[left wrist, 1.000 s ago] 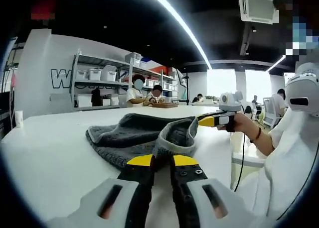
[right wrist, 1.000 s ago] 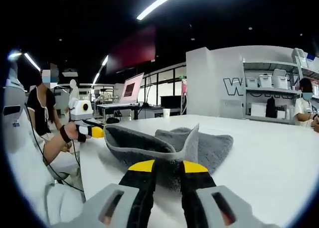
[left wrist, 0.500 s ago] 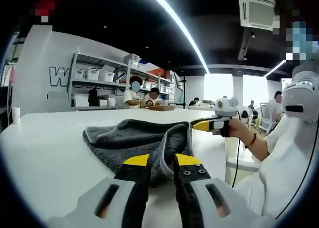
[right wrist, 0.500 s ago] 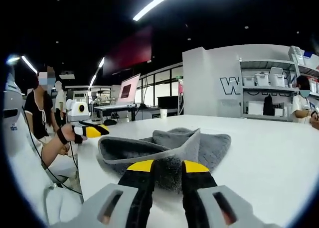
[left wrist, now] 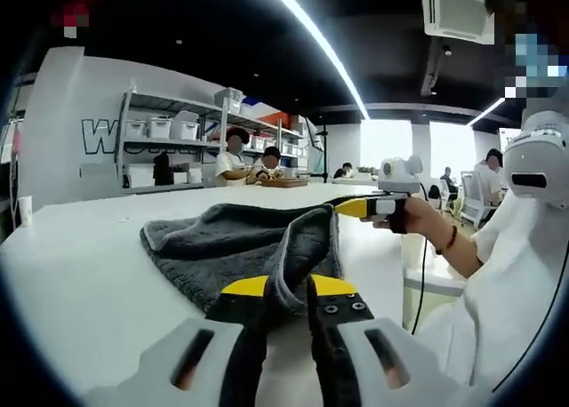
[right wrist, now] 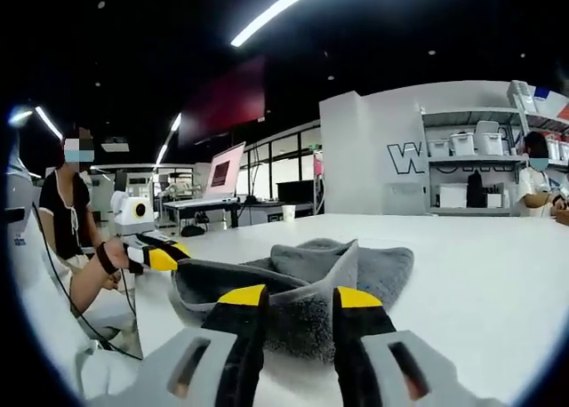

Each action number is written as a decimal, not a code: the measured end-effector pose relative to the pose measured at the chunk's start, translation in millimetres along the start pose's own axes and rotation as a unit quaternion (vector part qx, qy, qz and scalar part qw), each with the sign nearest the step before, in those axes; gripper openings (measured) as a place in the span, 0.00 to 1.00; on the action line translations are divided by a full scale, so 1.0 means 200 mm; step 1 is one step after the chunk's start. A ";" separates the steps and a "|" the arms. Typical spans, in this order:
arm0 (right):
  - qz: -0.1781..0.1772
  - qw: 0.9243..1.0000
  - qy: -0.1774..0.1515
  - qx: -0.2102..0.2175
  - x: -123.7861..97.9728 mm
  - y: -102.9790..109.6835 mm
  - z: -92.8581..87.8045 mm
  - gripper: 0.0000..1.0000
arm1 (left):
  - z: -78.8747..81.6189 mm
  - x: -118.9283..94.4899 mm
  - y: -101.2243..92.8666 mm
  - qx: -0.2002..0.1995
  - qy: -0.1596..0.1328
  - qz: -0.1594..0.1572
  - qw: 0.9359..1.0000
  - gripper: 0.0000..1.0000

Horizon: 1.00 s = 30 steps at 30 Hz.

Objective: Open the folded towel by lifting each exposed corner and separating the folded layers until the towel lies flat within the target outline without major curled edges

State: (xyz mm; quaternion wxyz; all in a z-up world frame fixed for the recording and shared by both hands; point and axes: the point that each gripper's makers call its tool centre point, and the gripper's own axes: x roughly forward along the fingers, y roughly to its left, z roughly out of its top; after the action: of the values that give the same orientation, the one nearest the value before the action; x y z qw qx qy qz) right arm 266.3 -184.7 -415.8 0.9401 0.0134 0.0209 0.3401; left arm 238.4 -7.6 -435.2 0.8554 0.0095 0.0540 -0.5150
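Grey towel (left wrist: pixel 236 247) lay bunched on the white table (left wrist: pixel 80 265), folds raised. Left gripper (left wrist: pixel 286 289) was clamped on a towel edge: the fold rose right between its yellow-tipped jaws. Right gripper (right wrist: pixel 298 299) had jaws slightly parted, with the towel (right wrist: pixel 307 278) corner standing up in the gap; grip on it unclear. From the towel, the table ran out bare toward the shelving (left wrist: pixel 169 140).

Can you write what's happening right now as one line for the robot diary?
left gripper: pinching grey towel corner | right gripper: gripping another corner | towel: folded, on white table
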 end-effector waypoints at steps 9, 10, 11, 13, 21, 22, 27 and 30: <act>-0.010 1.000 0.008 0.002 0.00 -0.02 -0.01 0.08 | -0.01 0.00 0.00 0.005 0.003 -0.002 1.000 0.09; -0.010 1.000 0.007 0.003 0.00 -0.02 -0.01 0.07 | -0.01 0.00 0.00 0.009 0.004 -0.001 1.000 0.09; -0.010 1.000 0.008 0.003 -0.01 -0.02 -0.01 0.06 | -0.01 0.00 0.00 0.010 0.005 -0.001 1.000 0.08; -0.009 1.000 0.009 0.003 -0.03 -0.02 -0.02 0.04 | -0.03 0.00 0.01 0.011 0.012 0.001 1.000 0.06; 0.024 0.999 0.018 0.016 -0.07 0.00 -0.05 0.02 | -0.07 0.00 -0.02 0.037 0.042 -0.018 0.998 0.04; 0.027 0.999 0.018 0.013 -0.08 0.01 -0.05 0.02 | -0.07 0.00 -0.03 0.036 0.043 -0.020 0.998 0.04; 0.043 0.998 0.023 0.026 -0.11 0.03 -0.07 0.02 | -0.07 -0.01 -0.05 0.034 0.045 -0.035 0.998 0.04; 0.050 0.998 0.028 0.029 -0.14 0.05 -0.08 0.02 | -0.07 -0.02 -0.06 0.040 0.045 -0.043 0.997 0.04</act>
State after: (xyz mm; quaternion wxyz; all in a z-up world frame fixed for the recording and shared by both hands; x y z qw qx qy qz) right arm 238.3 -195.4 -431.3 0.9203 0.0325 0.0567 0.3857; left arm 223.6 -8.5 -447.3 0.8280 0.0644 0.0723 -0.5523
